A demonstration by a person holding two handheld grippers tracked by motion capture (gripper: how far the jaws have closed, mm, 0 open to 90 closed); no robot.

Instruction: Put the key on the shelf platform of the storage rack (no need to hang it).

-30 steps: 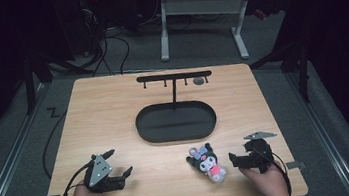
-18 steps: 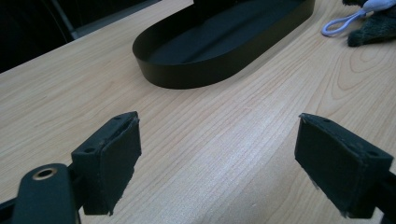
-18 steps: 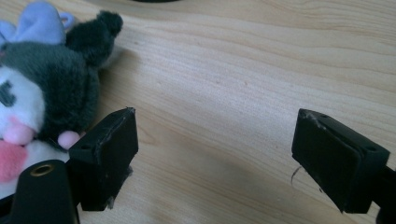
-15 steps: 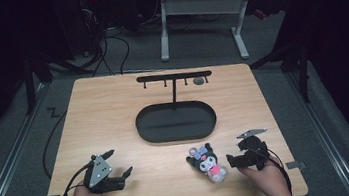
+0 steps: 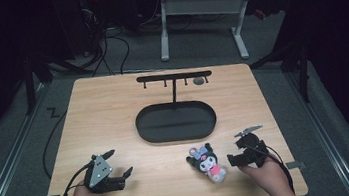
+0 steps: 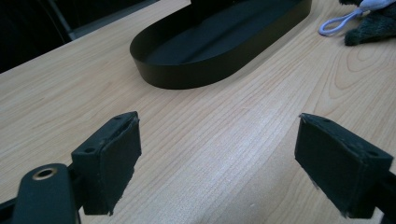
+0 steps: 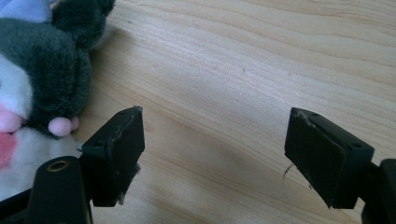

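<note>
A plush toy [image 5: 206, 162] with black ears, a white face and a pink body lies on the wooden table [image 5: 113, 110] near its front edge. My right gripper [image 5: 233, 152] rests just right of it, pointing at the toy. In the right gripper view the toy [image 7: 32, 93] lies beside the left jaw. The right gripper [image 7: 215, 154] is open; its jaws have just been closing, with only bare wood between them. My left gripper [image 5: 121, 162] lies at the front left. It [image 6: 217, 158] is open and holds nothing.
A black oval tray [image 5: 141, 127] sits in the middle of the table, and its wall [image 6: 187, 77] lies ahead of the left gripper. From it rises a black stand with a hook bar [image 5: 173, 76]; a small grey object [image 5: 199, 81] hangs there. The toy's white loop [image 6: 336, 23] lies on the wood.
My right gripper has edged slightly left toward the plush toy. The left gripper and the toy have not moved.
</note>
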